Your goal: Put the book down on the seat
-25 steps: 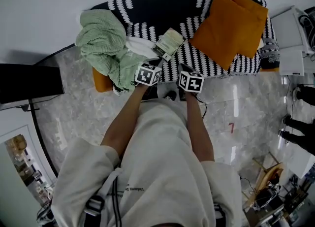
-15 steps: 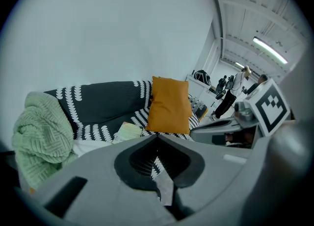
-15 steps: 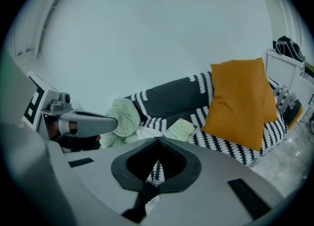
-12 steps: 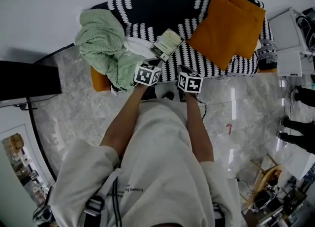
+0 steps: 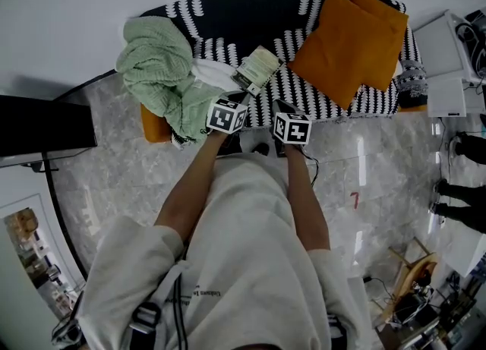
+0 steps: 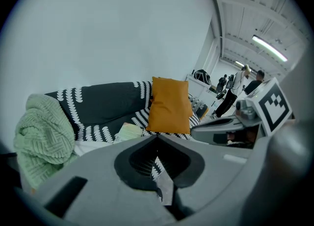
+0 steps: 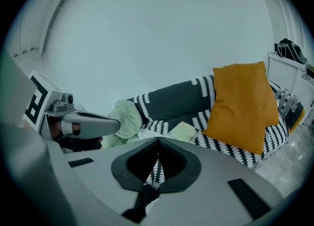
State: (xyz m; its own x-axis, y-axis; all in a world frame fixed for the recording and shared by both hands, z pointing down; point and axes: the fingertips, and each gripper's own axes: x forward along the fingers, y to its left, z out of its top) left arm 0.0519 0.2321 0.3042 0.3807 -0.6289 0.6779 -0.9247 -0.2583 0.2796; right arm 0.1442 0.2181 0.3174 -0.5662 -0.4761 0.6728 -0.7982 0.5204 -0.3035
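The book (image 5: 258,67), pale green and closed, lies flat on the black-and-white patterned sofa seat (image 5: 304,45), partly over a white cloth (image 5: 213,74). It also shows as the book (image 6: 128,132) ahead of the left jaws and the book (image 7: 184,132) ahead of the right jaws. My left gripper (image 5: 240,99) hovers just short of the book's near end, shut and holding nothing. My right gripper (image 5: 282,107) is beside it at the seat's front edge, also shut and empty. The left gripper (image 6: 157,140) and the right gripper (image 7: 158,144) each show jaws meeting with only sofa pattern beyond.
A crumpled green blanket (image 5: 156,60) fills the sofa's left end. Two orange pillows (image 5: 353,41) lean at the right end. A white cabinet (image 5: 448,60) stands right of the sofa, a black box (image 5: 45,124) at the left. People (image 6: 240,85) stand far off.
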